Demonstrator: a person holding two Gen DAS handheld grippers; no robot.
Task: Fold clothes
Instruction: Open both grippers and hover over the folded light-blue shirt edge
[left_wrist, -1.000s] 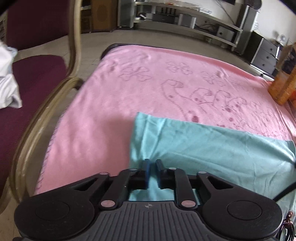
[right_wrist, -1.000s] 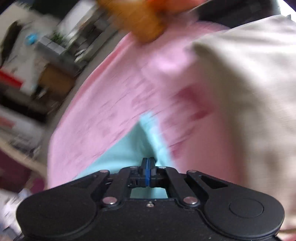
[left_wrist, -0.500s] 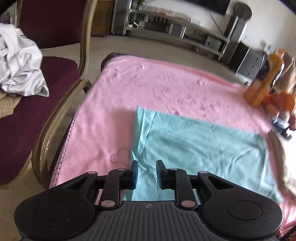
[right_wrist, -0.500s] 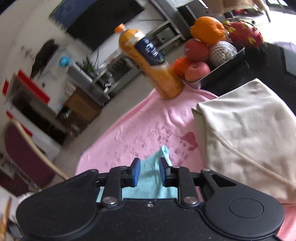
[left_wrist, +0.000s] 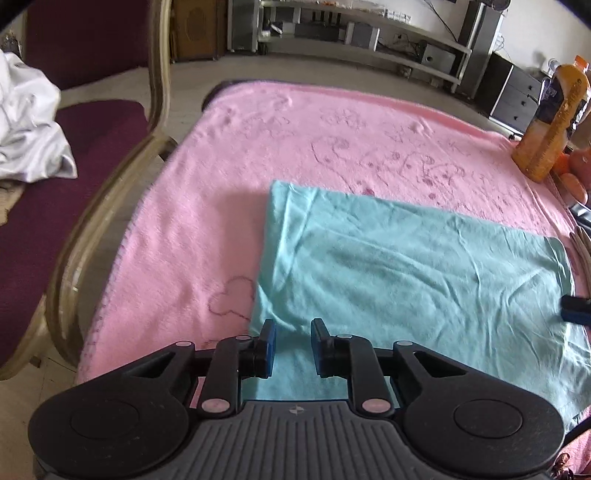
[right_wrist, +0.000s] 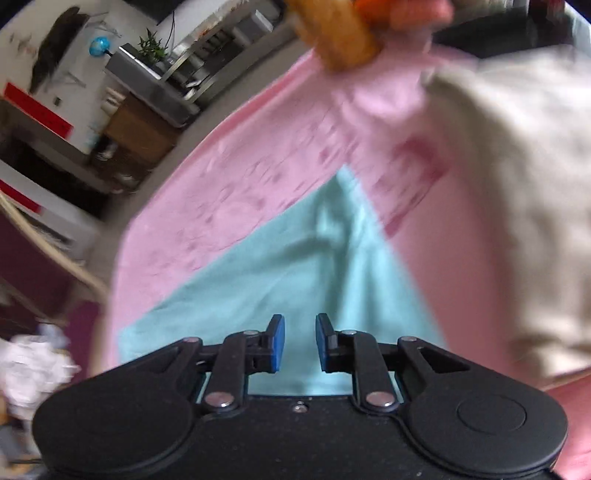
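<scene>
- The left gripper (left_wrist: 293, 345) hangs over the near left part of the teal cloth (left_wrist: 413, 280), its blue-padded jaws apart with nothing between them.
- The right gripper (right_wrist: 297, 342) hangs over the same cloth (right_wrist: 280, 280) with its jaws apart too, holding nothing; this view is blurred.
- The cloth lies flat as a rectangle on the pink blanket (left_wrist: 207, 206), lightly creased, its left edge straight and its far edge running right.
- A dark tip with a blue pad (left_wrist: 575, 311) reaches in over the cloth's right edge.
- Bare pink blanket lies left of the cloth and beyond it, out to the blanket's own left edge.
- A beige garment (right_wrist: 517, 192) lies on the blanket just right of the cloth, apart from it.
- A wood-framed chair (left_wrist: 110, 206) with a maroon seat stands close along the blanket's left side, white fabric (left_wrist: 29, 125) heaped on it.
- An orange bottle (left_wrist: 550, 122) stands at the far right corner; its dark label is too small to read.
- Beyond lie a pale floor, low shelves (left_wrist: 354, 33) and a dark drawer unit (left_wrist: 517, 96).
</scene>
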